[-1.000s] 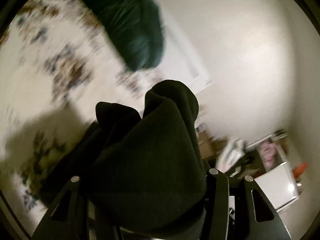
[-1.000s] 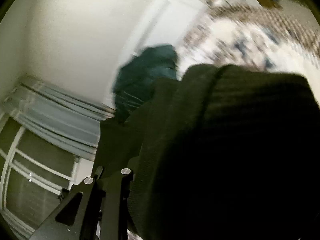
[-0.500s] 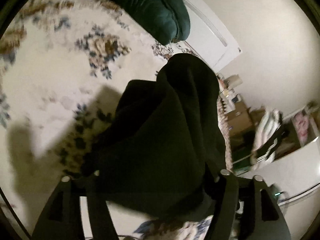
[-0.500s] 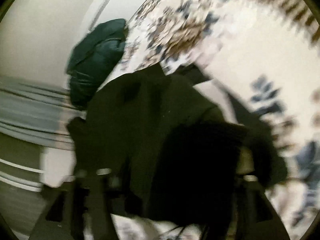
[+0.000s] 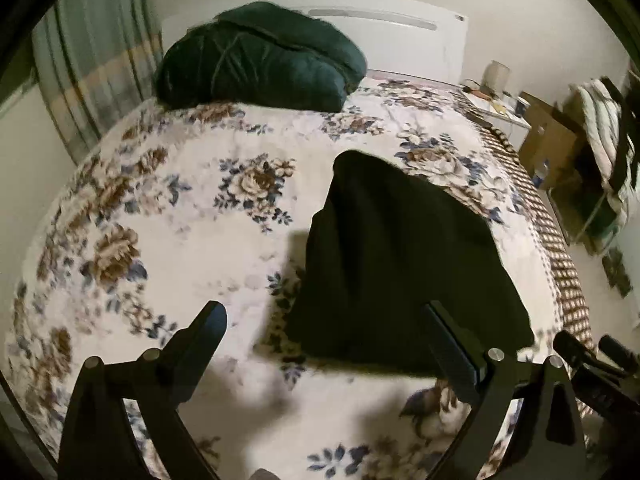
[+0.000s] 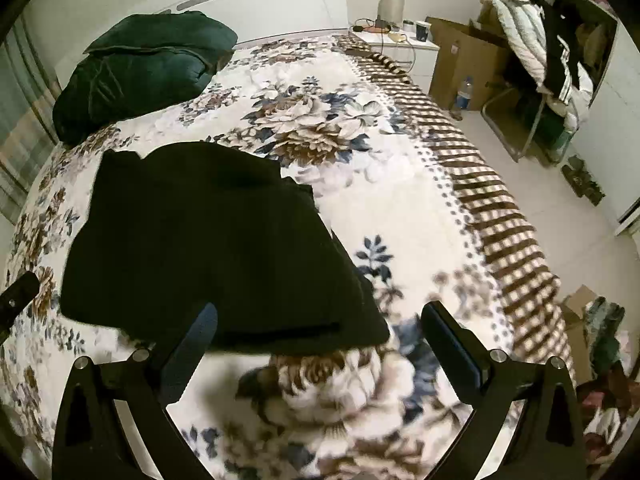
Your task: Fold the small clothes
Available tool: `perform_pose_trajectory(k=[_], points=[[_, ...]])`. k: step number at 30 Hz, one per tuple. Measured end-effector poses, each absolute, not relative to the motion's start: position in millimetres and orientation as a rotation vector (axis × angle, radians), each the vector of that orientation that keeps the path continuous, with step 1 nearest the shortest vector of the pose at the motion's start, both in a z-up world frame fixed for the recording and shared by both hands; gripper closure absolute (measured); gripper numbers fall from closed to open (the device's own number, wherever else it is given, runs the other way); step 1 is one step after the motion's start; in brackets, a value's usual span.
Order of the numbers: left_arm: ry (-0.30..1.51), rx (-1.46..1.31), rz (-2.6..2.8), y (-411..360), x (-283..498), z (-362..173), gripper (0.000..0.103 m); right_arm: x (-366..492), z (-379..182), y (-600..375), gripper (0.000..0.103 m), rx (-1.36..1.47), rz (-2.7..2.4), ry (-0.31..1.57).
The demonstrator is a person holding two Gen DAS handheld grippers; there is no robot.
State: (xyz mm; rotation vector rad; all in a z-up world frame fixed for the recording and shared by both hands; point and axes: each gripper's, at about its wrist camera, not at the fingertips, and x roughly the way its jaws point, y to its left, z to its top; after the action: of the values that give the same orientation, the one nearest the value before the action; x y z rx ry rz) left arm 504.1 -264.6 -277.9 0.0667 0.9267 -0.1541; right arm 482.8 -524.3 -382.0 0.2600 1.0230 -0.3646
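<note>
The black garment (image 5: 400,264) hides the bedspread (image 5: 192,240) under it; nightstand items (image 6: 390,20) are too small to identify.

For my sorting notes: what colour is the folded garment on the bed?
Black folded garment; the right wrist view shows it best.

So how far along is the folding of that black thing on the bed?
The black garment already lies folded on the floral bedspread. Nothing is in hand: both the left tongs and right tongs are open and empty. What's left, probably, is tidying it.
</note>
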Motion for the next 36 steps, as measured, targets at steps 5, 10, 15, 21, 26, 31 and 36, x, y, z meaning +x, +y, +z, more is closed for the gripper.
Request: perform_pose_trajectory(k=[5,10,15,21,26,31,36], points=[[0.917,0.115,-0.154,-255,482,-246,0.004,452,-334,-500,0.000,0.244,-0.343,0.996],[0.890,0.118,-0.153,-238,449,-206,0.004,414,-282,-479,0.000,0.230,-0.332,0.962],[0.873,0.121,-0.187,-223,407,-172,0.004,355,-221,-454,0.000,0.213,-0.367,0.906],[0.854,0.149,-0.258,-203,343,-136,0.004,265,-147,-410,0.000,0.197,-0.397,0.846],[0.820,0.169,-0.287,-179,284,-100,0.004,189,-96,-375,0.000,0.185,-0.418,0.794],[0.790,0.158,-0.285,-157,234,-66,0.004,117,-48,-342,0.000,0.168,-0.416,0.745],[0.753,0.144,-0.265,-147,196,-40,0.004,65,-7,-322,0.000,0.136,-0.391,0.699]])
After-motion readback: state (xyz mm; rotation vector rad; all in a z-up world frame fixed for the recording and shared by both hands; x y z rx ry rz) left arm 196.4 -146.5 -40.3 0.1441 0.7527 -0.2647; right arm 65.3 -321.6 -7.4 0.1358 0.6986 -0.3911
